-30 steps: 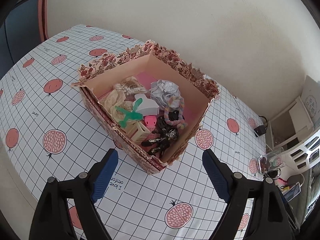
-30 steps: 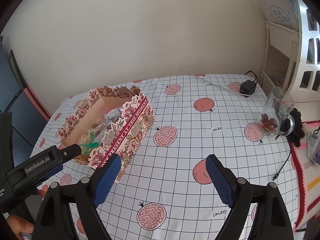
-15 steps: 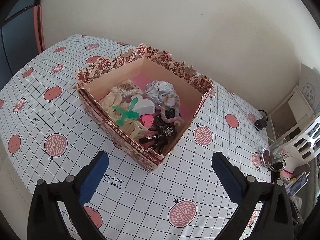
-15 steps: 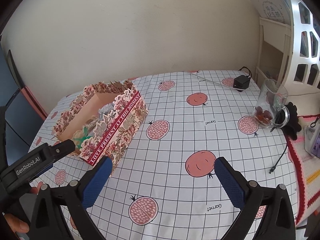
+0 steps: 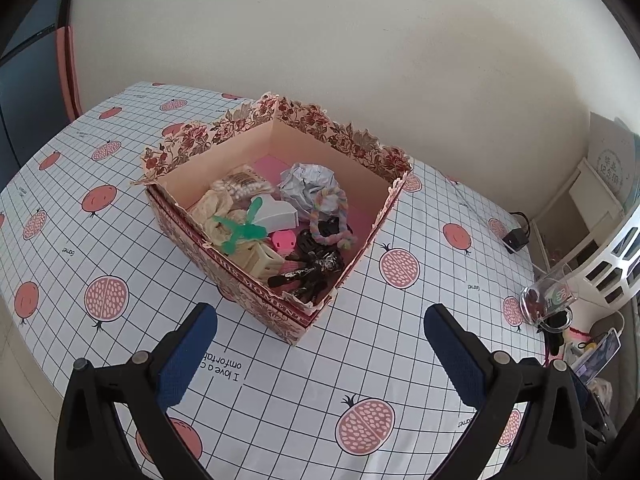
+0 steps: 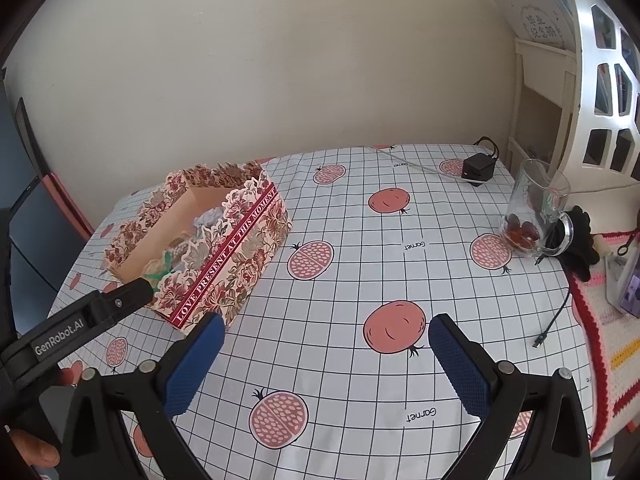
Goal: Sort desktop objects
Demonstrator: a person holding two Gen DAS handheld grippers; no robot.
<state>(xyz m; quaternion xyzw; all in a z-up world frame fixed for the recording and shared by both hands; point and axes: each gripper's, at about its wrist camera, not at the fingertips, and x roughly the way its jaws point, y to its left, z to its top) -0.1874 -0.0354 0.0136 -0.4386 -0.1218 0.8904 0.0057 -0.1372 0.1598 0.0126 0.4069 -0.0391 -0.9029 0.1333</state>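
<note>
A floral cardboard box [image 5: 352, 148] stands on the pomegranate-print tablecloth and also shows in the right wrist view [image 6: 240, 240]. Inside lie a crumpled grey paper ball [image 5: 306, 186], a pastel rope ring [image 5: 328, 216], a green clip [image 5: 240, 230], a pink piece [image 5: 285, 240], a white case [image 5: 276, 214], black hair clips [image 5: 312, 268] and cream items [image 5: 236, 186]. My left gripper [image 5: 320, 340] is open and empty, above the table just in front of the box. My right gripper [image 6: 324, 344] is open and empty over bare cloth right of the box.
A glass mug [image 6: 534, 208] with dark red fruit stands at the table's right edge, also in the left wrist view [image 5: 548, 296]. A black charger [image 6: 478, 168] with cable lies at the back right. A white shelf [image 6: 600, 80] and a crocheted mat [image 6: 608, 340] are to the right.
Both grippers have pulled back and up from the box, which now looks smaller and farther. Both jaws have opened wider.
</note>
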